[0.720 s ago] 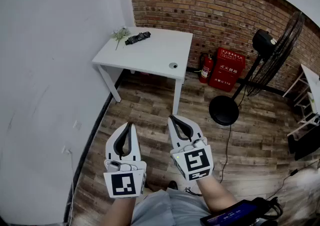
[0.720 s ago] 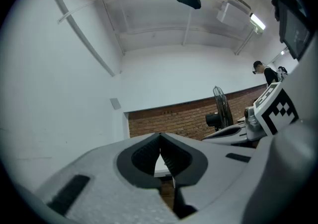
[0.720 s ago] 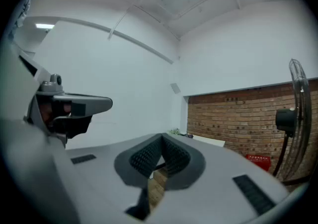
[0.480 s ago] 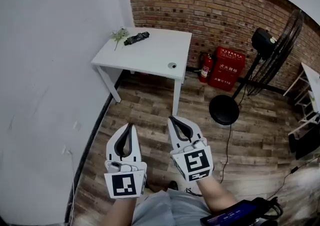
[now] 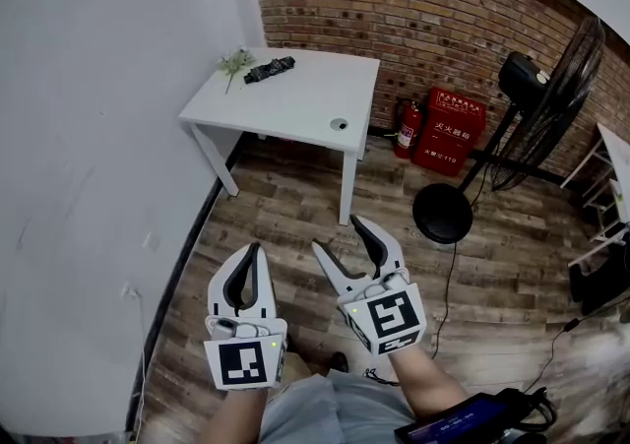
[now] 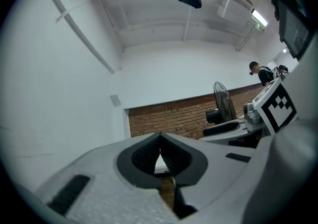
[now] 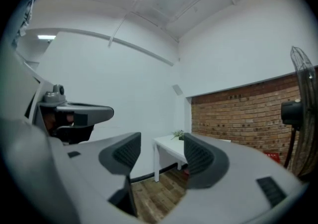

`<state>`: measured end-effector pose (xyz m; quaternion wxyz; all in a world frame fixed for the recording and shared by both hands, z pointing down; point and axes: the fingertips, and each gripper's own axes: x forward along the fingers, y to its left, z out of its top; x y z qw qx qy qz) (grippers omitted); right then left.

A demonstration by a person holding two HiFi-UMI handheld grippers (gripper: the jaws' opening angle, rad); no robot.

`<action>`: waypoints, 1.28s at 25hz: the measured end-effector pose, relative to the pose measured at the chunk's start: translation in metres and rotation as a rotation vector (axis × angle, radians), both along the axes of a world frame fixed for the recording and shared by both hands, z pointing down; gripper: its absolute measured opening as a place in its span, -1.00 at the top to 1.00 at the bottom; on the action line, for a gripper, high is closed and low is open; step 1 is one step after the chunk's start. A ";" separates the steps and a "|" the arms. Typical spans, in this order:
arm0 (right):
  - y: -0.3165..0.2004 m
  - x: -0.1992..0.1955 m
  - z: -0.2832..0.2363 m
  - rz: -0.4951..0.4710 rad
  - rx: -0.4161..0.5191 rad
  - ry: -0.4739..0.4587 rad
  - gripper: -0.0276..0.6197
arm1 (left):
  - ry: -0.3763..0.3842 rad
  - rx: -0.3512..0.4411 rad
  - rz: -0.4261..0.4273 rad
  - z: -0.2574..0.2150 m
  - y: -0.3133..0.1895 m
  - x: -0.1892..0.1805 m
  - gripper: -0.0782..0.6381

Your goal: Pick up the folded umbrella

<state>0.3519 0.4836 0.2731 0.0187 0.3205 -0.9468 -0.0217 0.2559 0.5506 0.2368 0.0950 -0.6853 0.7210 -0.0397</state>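
Observation:
The folded black umbrella (image 5: 270,69) lies at the far left corner of the white table (image 5: 295,102), beside a small green plant (image 5: 235,64). Both grippers hang low over the wooden floor, far short of the table. My left gripper (image 5: 257,247) has its tips touching, shut on nothing; in the left gripper view its pads (image 6: 160,156) meet. My right gripper (image 5: 338,233) stands open with a wide empty gap, and in the right gripper view the table (image 7: 171,147) shows between its pads (image 7: 198,152).
A red fire extinguisher (image 5: 407,129) and red box (image 5: 448,133) stand against the brick wall (image 5: 413,19). A black pedestal fan (image 5: 512,127) with round base (image 5: 443,213) is at right, its cable across the floor. A white wall (image 5: 98,137) runs along the left.
My right gripper's jaws have spread apart from shut to wide open. The left gripper has kept still and shut. The view has shifted slightly.

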 end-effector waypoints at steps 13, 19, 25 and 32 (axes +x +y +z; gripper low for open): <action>-0.058 -0.046 0.023 0.042 -0.010 0.069 0.07 | 0.033 -0.034 -0.010 0.022 -0.056 -0.060 0.76; -0.109 -0.089 0.033 0.070 -0.022 0.083 0.08 | 0.070 -0.088 -0.009 0.038 -0.104 -0.110 0.76; -0.156 -0.136 0.018 0.101 -0.005 0.077 0.10 | 0.063 -0.076 0.025 0.023 -0.151 -0.157 0.76; -0.193 -0.181 -0.008 0.137 0.051 0.052 0.12 | 0.034 0.005 0.051 -0.008 -0.192 -0.206 0.76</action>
